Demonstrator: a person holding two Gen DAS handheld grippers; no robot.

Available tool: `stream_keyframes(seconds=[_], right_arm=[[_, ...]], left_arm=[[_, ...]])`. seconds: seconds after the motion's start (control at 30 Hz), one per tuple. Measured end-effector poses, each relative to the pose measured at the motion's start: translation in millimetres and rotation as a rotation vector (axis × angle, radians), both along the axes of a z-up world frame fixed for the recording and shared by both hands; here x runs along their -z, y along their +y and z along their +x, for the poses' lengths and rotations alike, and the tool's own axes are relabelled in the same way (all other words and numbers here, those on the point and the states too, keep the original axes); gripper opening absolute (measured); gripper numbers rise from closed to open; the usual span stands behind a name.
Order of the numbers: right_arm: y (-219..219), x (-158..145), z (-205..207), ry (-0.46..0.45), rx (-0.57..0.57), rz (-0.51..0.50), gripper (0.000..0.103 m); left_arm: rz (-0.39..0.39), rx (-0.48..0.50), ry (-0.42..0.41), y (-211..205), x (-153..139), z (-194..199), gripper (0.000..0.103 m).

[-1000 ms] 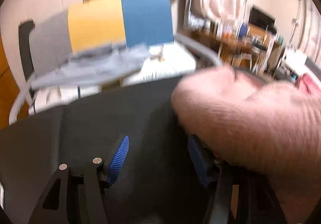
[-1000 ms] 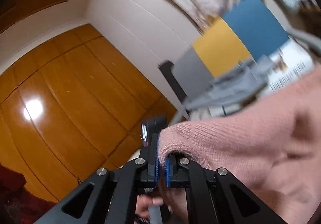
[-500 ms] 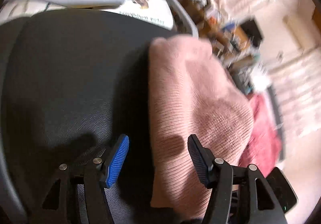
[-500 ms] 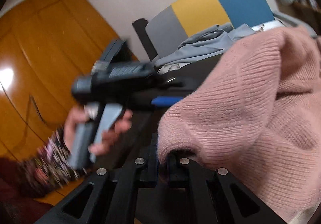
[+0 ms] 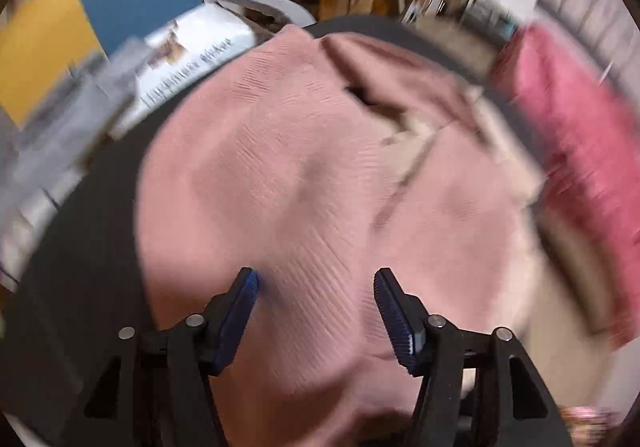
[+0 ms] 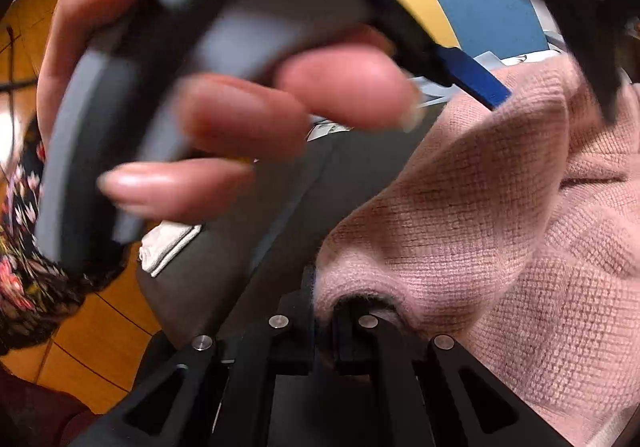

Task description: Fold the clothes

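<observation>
Listing what we hold: one pink sweater [image 5: 304,183], spread over the dark chair seat [image 5: 92,247], a fold of its edge pinched between the pressed-together jaws of our right gripper [image 6: 324,327]. Our left gripper [image 5: 316,307] hangs above the knit with jaws spread wide, nothing between them. Half a second ago the same gripper looked across bare seat with the sweater bunched at one side; now pink knit fills most of its view. In the right wrist view, our left hand [image 6: 224,103] wraps the grey handle [image 6: 92,151], fingers curled, close to the lens. No containers noted.
</observation>
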State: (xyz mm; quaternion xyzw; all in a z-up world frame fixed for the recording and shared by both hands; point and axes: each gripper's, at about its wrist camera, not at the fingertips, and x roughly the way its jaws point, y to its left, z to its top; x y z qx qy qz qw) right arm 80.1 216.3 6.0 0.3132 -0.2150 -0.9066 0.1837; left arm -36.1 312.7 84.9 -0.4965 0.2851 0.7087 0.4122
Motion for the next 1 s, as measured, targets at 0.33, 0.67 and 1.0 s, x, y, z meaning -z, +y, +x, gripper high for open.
stream_keyframes(seconds=[0.33, 0.67, 1.0], right_arm=[[27, 13, -3, 0.015, 0.074, -0.098, 0.006], [57, -4, -16, 0.061, 0.139, -0.290, 0.006], [35, -20, -41, 0.041, 0.125, -0.298, 0.006]], left_arm=[[0.319, -0.264, -0.030, -75, -27, -54, 0.013], [0.581, -0.525, -0.063, -224, -62, -102, 0.012], [0.766, -0.701, -0.121, -372, -27, -68, 0.011]])
